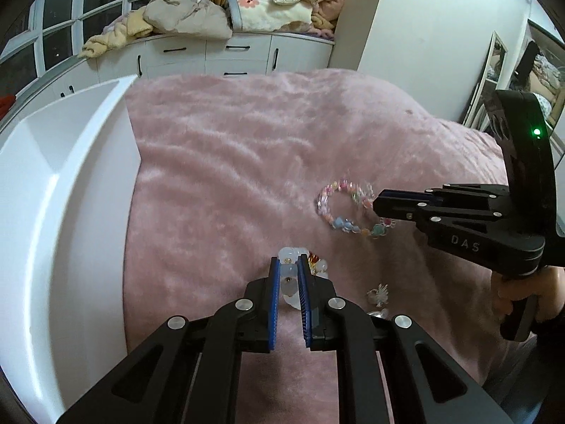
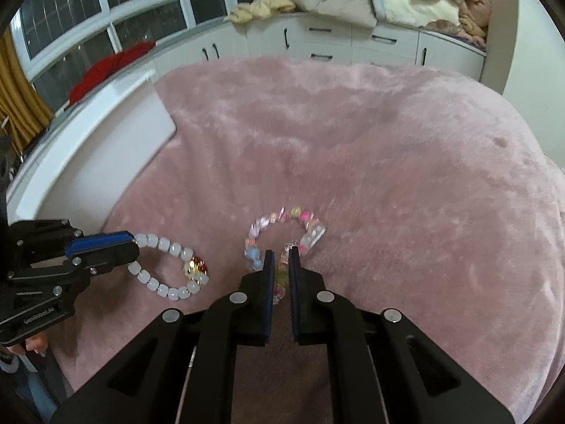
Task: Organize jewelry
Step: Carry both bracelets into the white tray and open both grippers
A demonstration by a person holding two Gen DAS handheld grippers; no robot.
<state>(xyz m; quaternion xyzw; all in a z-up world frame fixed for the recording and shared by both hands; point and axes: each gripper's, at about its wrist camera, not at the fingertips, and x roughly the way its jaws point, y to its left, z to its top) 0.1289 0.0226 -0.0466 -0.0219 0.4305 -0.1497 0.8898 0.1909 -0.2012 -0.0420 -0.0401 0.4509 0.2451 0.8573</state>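
Both grippers clamp a bracelet each on the bed, nothing yet in the white tray.

Left gripper [image 1: 289, 265] has its blue-padded fingers pinched on the near arc of the white bead bracelet [image 2: 166, 268], whose loop lies flat on the pink blanket [image 1: 229, 162], stretching ahead of the tips with its gold-and-red charm at the far end. Right gripper [image 2: 280, 258] is closed on the near side of the pastel bead bracelet [image 2: 282, 233]; that loop lies ahead of its tips too, long axis running forward and a little rightward. A small clear charm [image 1: 379, 295] rests loose just right of the left gripper. The white tray [image 1: 70, 176] sits well to the left gripper's left, and its visible parts look bare, so sorting seems at its start: both bracelets remain to be lifted and carried over.
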